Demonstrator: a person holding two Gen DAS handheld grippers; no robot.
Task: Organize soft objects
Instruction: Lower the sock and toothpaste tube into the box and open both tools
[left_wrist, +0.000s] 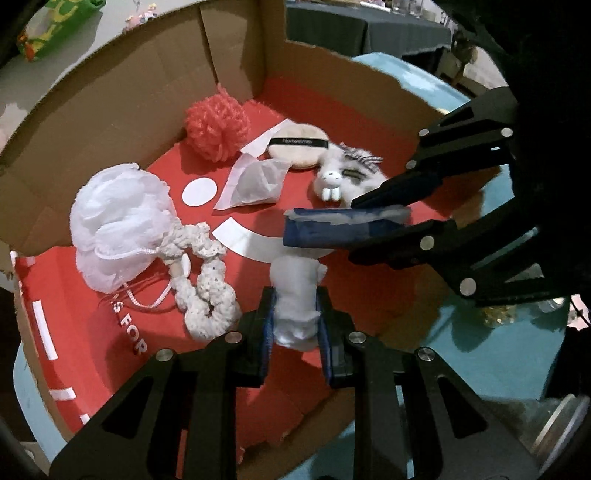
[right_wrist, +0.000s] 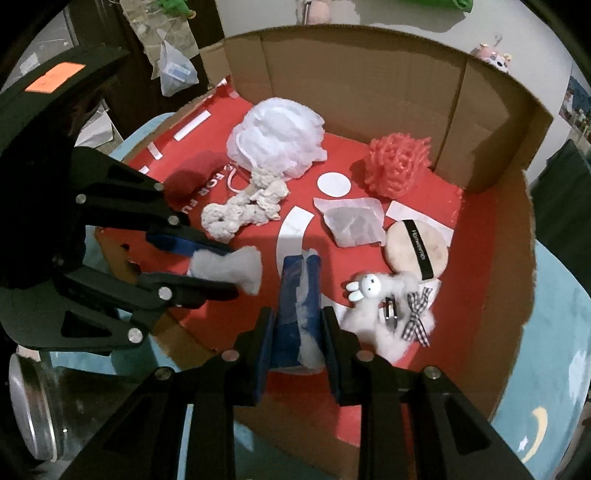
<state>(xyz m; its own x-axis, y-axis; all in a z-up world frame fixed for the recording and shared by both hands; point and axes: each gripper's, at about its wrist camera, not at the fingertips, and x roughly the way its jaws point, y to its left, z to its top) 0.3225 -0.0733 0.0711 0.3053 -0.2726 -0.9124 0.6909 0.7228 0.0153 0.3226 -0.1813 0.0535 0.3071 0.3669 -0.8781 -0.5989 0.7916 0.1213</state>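
Note:
My left gripper (left_wrist: 296, 314) is shut on a white cotton wad (left_wrist: 293, 273), hanging just above the red floor of a cardboard box (left_wrist: 110, 92). From the right comes my right gripper (left_wrist: 354, 227), shut on a folded blue and white cloth bundle (left_wrist: 325, 229). In the right wrist view the right gripper (right_wrist: 297, 317) grips that bundle (right_wrist: 295, 288) upright over the box's near edge. The left gripper (right_wrist: 227, 271) reaches in from the left with the wad (right_wrist: 247, 269).
In the box lie a white bath pouf (left_wrist: 118, 218), a crochet scrunchie (left_wrist: 207, 291), a coral pompom (left_wrist: 216, 127), a powder puff (left_wrist: 295, 147), a clear sachet (left_wrist: 255, 181) and a bunny plush (left_wrist: 340, 173). The box stands on a teal table (left_wrist: 461, 350).

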